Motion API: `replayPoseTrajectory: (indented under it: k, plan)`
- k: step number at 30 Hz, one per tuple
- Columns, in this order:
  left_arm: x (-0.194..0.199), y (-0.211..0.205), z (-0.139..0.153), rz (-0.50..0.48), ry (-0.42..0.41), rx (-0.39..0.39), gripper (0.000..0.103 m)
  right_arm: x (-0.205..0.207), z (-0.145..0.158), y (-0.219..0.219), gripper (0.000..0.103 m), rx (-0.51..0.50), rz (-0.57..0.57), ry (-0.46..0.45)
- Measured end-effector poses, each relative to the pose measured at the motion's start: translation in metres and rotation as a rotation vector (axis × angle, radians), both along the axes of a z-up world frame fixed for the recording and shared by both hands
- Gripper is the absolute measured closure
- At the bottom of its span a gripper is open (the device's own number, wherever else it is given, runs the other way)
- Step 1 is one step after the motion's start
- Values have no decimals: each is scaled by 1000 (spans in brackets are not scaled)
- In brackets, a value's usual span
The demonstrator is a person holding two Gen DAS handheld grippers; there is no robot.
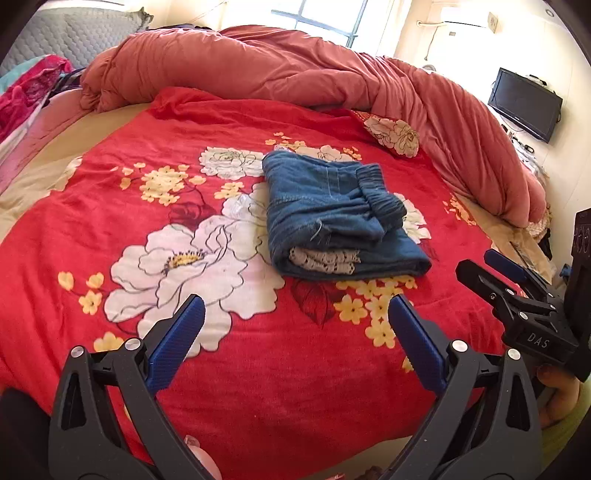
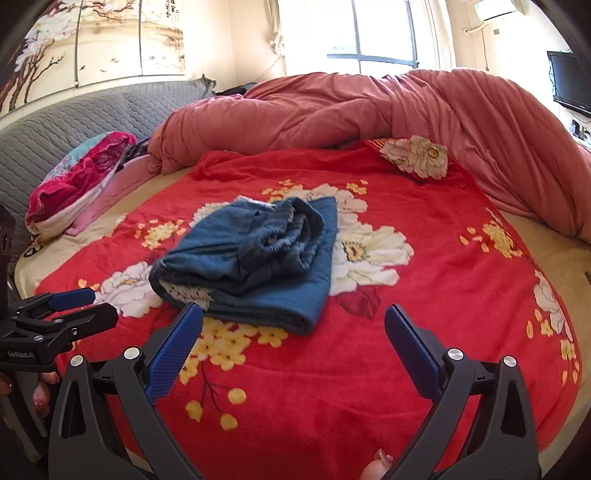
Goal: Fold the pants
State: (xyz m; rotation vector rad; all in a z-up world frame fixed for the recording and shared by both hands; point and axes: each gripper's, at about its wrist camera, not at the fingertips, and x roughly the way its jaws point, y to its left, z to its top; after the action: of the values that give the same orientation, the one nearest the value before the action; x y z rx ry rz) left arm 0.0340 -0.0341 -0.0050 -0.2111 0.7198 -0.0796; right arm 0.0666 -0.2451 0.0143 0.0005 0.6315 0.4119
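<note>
Left gripper [image 1: 295, 317] spread wide, blue pads empty, touching nothing. Right gripper [image 2: 293, 326] just as wide, also empty, its left pad near the bundle's edge. The folded blue pants [image 1: 332, 218] lie mid-frame on the red floral blanket [image 1: 147, 147].

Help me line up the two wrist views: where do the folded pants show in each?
Left wrist: pants lie centre, slightly right, beyond the open left gripper.
Right wrist: pants lie centre-left, just past the left fingertip of the open right gripper.
Shared landmark: the big white flower on the red blanket beside the pants; also the window.
</note>
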Motion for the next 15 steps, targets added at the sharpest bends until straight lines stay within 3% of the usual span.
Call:
replayPoseTrajectory:
  k: [15]
  plan:
    - [-2, -7, -20, 18, 28, 27, 10, 2, -24, -4, 5, -27, -14, 21]
